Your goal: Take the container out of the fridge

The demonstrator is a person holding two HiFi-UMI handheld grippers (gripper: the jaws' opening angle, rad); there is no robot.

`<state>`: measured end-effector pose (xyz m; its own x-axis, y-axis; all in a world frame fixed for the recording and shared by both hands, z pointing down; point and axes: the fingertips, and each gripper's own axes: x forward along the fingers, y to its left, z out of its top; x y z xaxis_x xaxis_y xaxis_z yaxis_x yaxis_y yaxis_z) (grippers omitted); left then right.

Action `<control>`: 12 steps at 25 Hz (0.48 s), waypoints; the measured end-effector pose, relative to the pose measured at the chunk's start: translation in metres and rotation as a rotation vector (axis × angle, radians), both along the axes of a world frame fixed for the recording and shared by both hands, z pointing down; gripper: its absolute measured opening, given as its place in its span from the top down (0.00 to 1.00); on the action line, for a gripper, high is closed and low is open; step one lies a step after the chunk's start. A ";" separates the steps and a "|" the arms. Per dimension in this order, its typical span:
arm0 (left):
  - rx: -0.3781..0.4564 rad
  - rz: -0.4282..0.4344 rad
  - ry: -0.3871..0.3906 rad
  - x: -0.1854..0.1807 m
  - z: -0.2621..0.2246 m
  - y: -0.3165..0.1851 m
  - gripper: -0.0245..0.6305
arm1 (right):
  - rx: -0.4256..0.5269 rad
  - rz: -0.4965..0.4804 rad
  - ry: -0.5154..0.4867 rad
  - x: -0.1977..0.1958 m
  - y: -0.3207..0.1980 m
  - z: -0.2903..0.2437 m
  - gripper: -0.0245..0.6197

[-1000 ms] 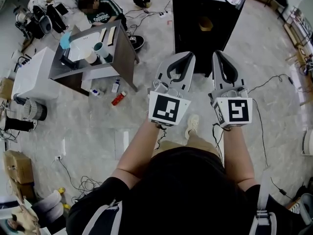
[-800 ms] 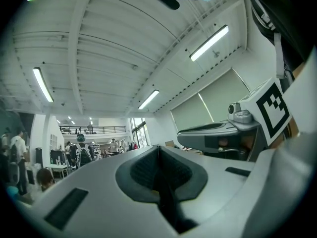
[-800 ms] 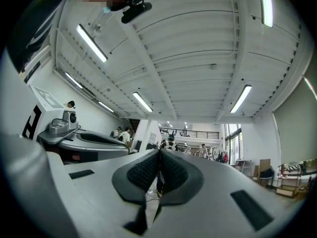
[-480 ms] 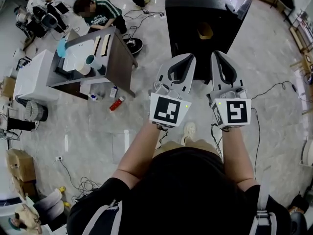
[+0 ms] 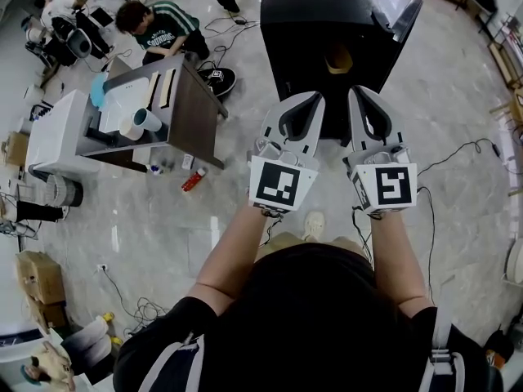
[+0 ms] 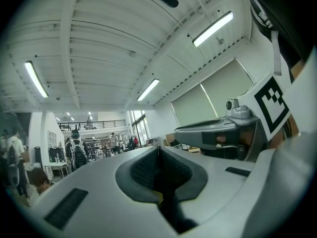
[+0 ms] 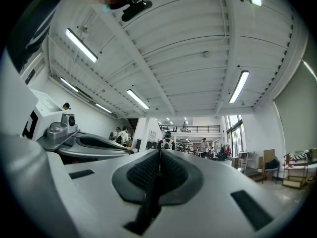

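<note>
Jaws pressed together, nothing held, on both left gripper and right gripper. They're side by side, aimed at the black fridge, probably just approaching. A tan container seemingly sits inside, well apart.
</note>
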<state>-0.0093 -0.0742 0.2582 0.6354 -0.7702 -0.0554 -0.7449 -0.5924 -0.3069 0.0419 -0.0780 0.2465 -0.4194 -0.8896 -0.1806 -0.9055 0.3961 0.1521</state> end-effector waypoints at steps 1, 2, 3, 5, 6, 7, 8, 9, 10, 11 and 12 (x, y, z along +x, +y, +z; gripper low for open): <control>0.006 0.000 0.002 0.002 0.000 -0.005 0.93 | -0.003 -0.001 -0.003 0.003 -0.006 0.000 0.91; 0.019 0.002 0.004 0.005 -0.002 -0.010 0.93 | -0.005 -0.004 -0.006 0.005 -0.011 0.001 0.91; 0.020 0.003 0.004 0.009 -0.002 -0.014 0.93 | -0.006 -0.008 -0.007 0.008 -0.015 0.001 0.91; -0.005 -0.001 -0.001 0.014 0.000 -0.019 0.93 | -0.009 -0.010 -0.009 0.013 -0.021 0.002 0.91; -0.012 -0.003 -0.002 0.016 0.000 -0.022 0.93 | -0.009 -0.012 -0.007 0.014 -0.023 0.003 0.91; -0.011 -0.005 -0.002 0.017 0.000 -0.024 0.93 | -0.008 -0.015 -0.004 0.016 -0.026 0.004 0.91; -0.003 -0.007 0.001 0.018 0.000 -0.027 0.93 | -0.008 -0.018 -0.002 0.017 -0.028 0.005 0.91; 0.013 -0.006 0.004 0.019 -0.001 -0.030 0.93 | -0.008 -0.020 -0.002 0.019 -0.030 0.006 0.91; 0.032 -0.003 0.007 0.021 -0.003 -0.033 0.93 | -0.010 -0.021 -0.002 0.020 -0.032 0.008 0.91; 0.046 0.000 0.008 0.023 -0.005 -0.035 0.93 | -0.014 -0.019 -0.003 0.022 -0.033 0.009 0.91; 0.052 0.002 0.006 0.025 -0.005 -0.036 0.93 | -0.018 -0.017 -0.005 0.025 -0.034 0.010 0.91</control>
